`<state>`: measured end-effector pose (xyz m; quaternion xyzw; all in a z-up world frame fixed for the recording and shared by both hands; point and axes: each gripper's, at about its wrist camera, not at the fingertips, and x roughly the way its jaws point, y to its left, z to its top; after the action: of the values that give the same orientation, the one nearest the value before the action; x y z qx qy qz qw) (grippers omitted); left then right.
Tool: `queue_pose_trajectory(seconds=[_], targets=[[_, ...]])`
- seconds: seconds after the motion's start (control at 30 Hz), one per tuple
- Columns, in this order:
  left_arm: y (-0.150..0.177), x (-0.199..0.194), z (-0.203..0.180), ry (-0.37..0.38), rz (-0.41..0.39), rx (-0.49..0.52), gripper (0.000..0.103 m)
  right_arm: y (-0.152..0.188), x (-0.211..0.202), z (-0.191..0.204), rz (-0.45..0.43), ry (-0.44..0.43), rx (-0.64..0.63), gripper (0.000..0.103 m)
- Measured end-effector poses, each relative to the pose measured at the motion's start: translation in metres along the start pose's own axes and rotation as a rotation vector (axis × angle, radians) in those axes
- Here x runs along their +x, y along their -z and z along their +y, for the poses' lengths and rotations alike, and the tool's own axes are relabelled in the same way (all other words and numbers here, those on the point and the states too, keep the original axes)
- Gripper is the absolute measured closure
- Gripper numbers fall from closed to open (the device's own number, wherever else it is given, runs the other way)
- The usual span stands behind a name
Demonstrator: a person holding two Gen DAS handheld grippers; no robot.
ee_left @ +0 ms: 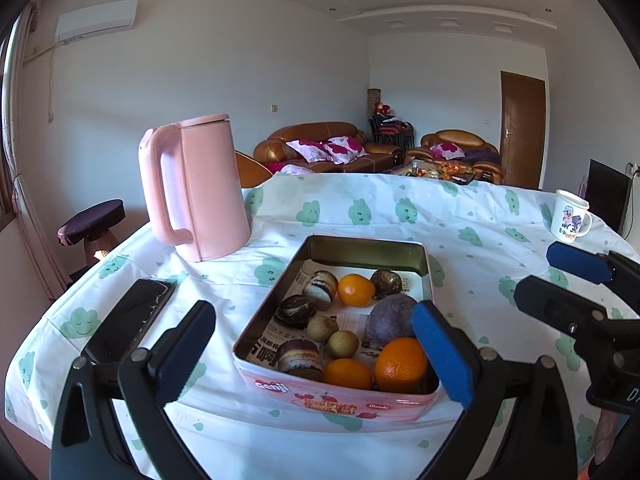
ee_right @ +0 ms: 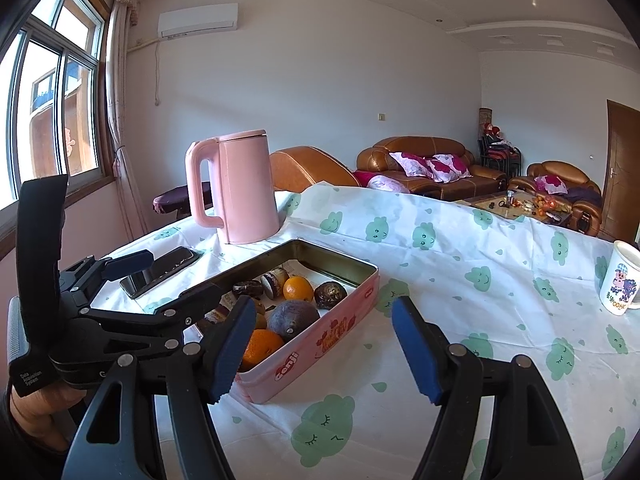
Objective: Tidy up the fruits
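A pink rectangular tin lined with newspaper sits on the table. It holds three oranges, a dark purple fruit, small brown-green fruits, and round chocolate cakes. My left gripper is open and empty, its fingers straddling the tin's near end. My right gripper is open and empty, just right of the tin's near corner; it shows at the right in the left wrist view.
A pink kettle stands behind the tin on the left. A black phone lies left of the tin. A white cartoon mug stands at the far right. The tablecloth is white with green clouds.
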<state>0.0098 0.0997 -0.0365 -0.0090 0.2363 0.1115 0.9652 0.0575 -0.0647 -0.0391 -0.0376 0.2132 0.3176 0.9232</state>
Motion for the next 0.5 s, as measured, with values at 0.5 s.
queue_pose_trajectory(seconds=[0.5], targets=[[-0.003,-0.0022,-0.0041,0.009,0.006,0.0,0.0,0.0016,-0.0037,-0.0069,-0.007,0.008,0.005,0.031]])
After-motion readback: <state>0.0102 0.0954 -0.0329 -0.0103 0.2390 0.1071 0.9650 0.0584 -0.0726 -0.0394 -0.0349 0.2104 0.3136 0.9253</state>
